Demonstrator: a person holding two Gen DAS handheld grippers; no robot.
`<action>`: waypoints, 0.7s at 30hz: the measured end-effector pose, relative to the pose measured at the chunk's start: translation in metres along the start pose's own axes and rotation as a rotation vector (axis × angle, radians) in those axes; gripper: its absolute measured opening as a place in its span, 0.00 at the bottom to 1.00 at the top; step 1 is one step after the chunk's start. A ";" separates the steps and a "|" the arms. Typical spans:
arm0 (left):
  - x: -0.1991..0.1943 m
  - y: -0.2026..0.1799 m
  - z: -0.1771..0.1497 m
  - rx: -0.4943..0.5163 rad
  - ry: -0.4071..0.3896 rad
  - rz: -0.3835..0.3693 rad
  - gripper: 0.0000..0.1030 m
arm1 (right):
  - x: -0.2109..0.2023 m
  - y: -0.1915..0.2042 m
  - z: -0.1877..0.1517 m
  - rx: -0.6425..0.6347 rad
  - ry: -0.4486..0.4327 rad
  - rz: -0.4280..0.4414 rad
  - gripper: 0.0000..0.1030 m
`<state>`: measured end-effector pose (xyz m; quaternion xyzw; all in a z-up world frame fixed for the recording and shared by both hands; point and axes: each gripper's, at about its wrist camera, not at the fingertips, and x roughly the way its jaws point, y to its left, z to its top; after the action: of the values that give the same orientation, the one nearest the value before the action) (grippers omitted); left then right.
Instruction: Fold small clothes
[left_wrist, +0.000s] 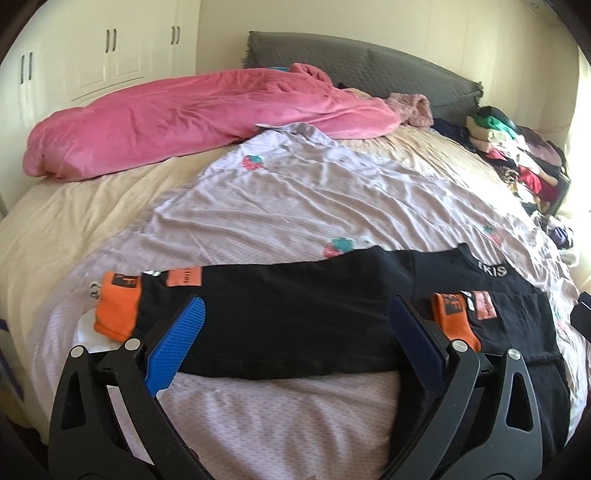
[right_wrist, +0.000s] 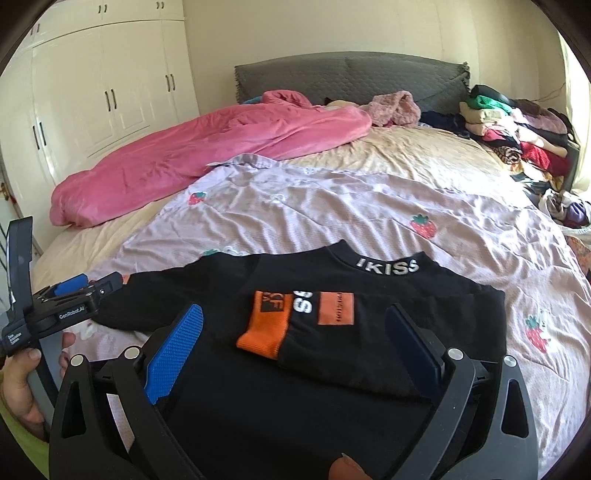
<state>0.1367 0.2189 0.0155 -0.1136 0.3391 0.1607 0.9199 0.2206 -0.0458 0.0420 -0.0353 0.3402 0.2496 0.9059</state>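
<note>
A small black top (left_wrist: 295, 317) with orange cuffs and an "IKISS" collar lies flat on the lilac strawberry-print sheet (left_wrist: 295, 199). Its left sleeve stretches out sideways, ending in an orange cuff (left_wrist: 118, 310). The right sleeve is folded across the body, its orange cuff (right_wrist: 264, 328) on top. My left gripper (left_wrist: 295, 325) is open and empty, fingers spread just above the top's lower left part. My right gripper (right_wrist: 295, 332) is open and empty above the folded sleeve. The left gripper also shows in the right wrist view (right_wrist: 74, 291), over the outstretched sleeve.
A pink quilt (left_wrist: 184, 118) lies across the far left of the bed. A pile of mixed clothes (right_wrist: 517, 129) sits at the far right by the grey headboard (right_wrist: 351, 77). White wardrobes (right_wrist: 92, 81) stand to the left.
</note>
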 end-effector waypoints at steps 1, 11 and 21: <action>0.000 0.005 0.001 -0.010 -0.002 0.009 0.91 | 0.001 0.003 0.001 -0.007 0.002 0.008 0.95; 0.001 0.038 0.005 -0.076 -0.007 0.069 0.91 | 0.024 0.042 0.007 -0.075 0.030 0.067 0.95; 0.002 0.076 0.004 -0.159 -0.003 0.105 0.91 | 0.046 0.072 0.010 -0.117 0.057 0.106 0.96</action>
<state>0.1127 0.2905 0.0093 -0.1681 0.3295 0.2351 0.8988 0.2222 0.0387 0.0278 -0.0774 0.3520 0.3155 0.8778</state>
